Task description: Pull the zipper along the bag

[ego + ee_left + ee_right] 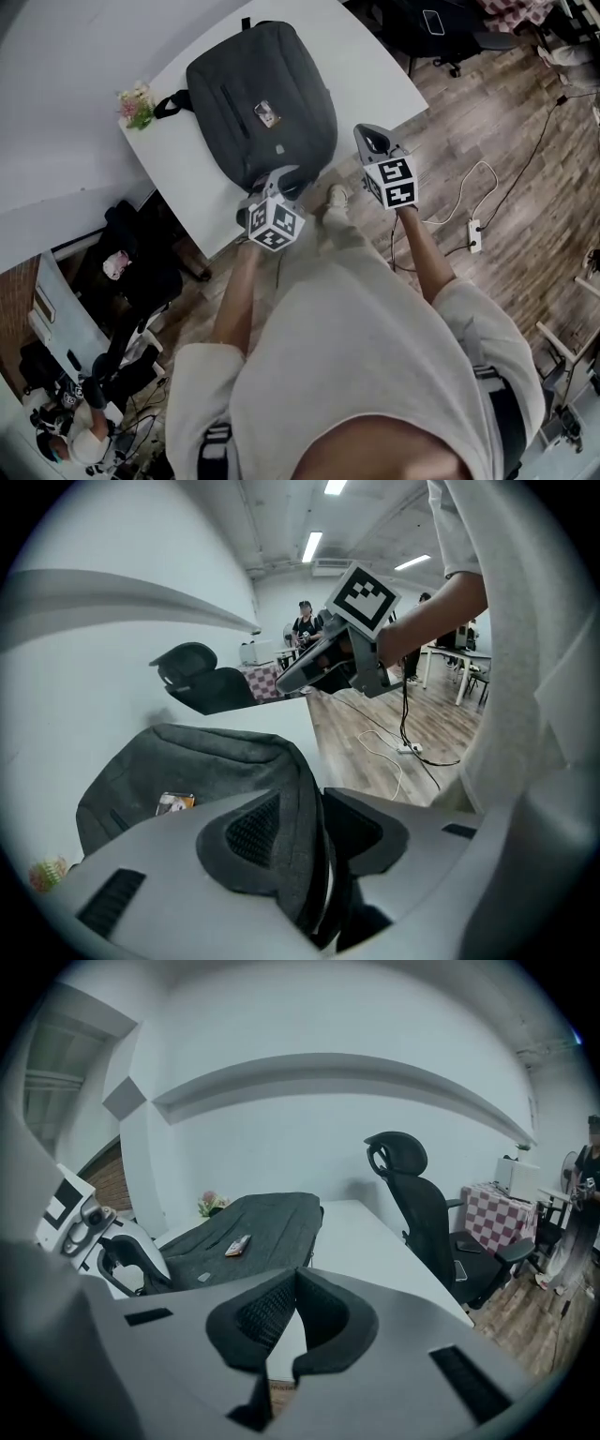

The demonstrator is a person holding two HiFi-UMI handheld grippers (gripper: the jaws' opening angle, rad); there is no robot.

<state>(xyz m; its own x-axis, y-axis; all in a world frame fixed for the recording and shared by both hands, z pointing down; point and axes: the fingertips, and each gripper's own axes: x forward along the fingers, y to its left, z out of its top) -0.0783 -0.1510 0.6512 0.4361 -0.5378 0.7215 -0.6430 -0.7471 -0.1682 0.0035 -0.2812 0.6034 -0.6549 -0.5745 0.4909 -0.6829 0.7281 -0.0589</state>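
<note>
**No grip on the zipper yet**

Your left claw (pixel 319 836) stands apart at the bag's (pixel 262 94) 6 o'clock edge on the table (pixel 178 178), a fabric fold loose between its pads. Next, I judge, you need to find the zipper pull, unseen here, and close on it. Your right claw (pixel 295 1312), shut and empty, hangs at 3 o'clock. The flowers (pixel 137 105) at 9 o'clock sit clear.

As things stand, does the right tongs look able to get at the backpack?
Probably yes: the right tongs, shut and empty, sit just off the backpack's side, with only bare table between them. They would need to open first.
</note>
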